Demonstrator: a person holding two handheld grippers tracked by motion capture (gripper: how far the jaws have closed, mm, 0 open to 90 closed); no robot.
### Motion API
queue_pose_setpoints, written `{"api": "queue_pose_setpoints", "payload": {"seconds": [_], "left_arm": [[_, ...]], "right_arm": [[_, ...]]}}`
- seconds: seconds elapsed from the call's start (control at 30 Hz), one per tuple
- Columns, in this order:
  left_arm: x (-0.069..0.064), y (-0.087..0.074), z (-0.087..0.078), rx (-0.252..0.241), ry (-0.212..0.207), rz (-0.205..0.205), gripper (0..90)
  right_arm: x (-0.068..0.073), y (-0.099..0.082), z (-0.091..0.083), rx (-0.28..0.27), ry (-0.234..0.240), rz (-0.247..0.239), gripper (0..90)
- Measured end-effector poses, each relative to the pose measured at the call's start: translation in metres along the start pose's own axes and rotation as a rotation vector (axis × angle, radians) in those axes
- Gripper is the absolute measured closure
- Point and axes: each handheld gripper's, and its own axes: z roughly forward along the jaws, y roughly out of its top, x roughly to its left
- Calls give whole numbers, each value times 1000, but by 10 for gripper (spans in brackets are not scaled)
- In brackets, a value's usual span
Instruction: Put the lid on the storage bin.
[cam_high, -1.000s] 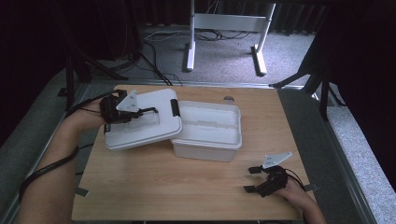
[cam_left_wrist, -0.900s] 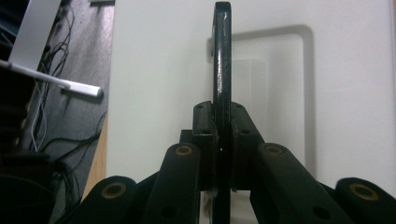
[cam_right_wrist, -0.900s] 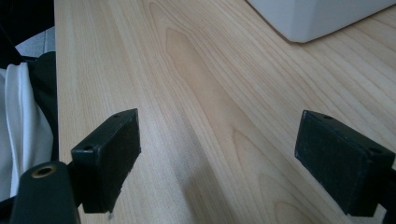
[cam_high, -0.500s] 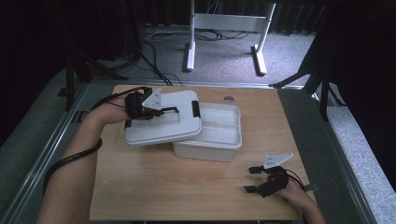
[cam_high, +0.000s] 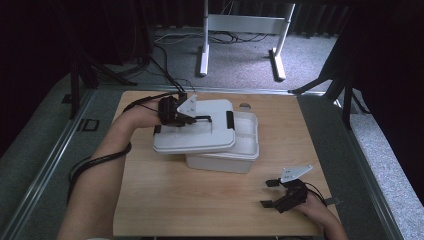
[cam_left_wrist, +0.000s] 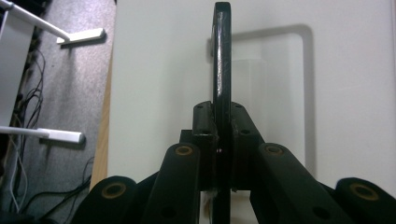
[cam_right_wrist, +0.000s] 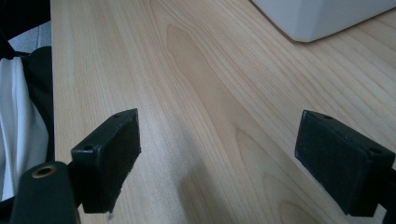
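A white lid (cam_high: 192, 137) with a black handle (cam_high: 212, 119) hangs partly over the open white box (cam_high: 240, 150), covering its left part. My left gripper (cam_high: 192, 119) is shut on that handle from the left. In the left gripper view the jaws of my left gripper (cam_left_wrist: 222, 120) pinch the thin black handle (cam_left_wrist: 222, 56) above the lid's white top (cam_left_wrist: 159, 70). My right gripper (cam_high: 270, 193) rests near the table's front right, open with nothing in it. The right gripper view has my right gripper (cam_right_wrist: 224, 161) spread wide above bare wood, the box corner (cam_right_wrist: 322, 16) farther off.
The wooden table (cam_high: 200, 200) has free room in front of the box. A white stand (cam_high: 205, 45) and cables lie on the grey floor beyond the far edge. A dark metal frame (cam_high: 50, 150) runs along the table's left side.
My left gripper has carried the lid to the right, from beside the box to partly over it. The right gripper has stayed where it was.
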Motion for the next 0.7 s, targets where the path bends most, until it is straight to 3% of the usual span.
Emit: {"api": "queue_pose_setpoints", "payload": {"seconds": [0.5,0.7], "left_arm": [[4,47,32,-25,-55,72,841],[2,60,47,-7,-81,102,841]], "right_arm": [[-2,-2,-3,-32,11,11,136],[-1,-3,-3,-34,14,12,136]]}}
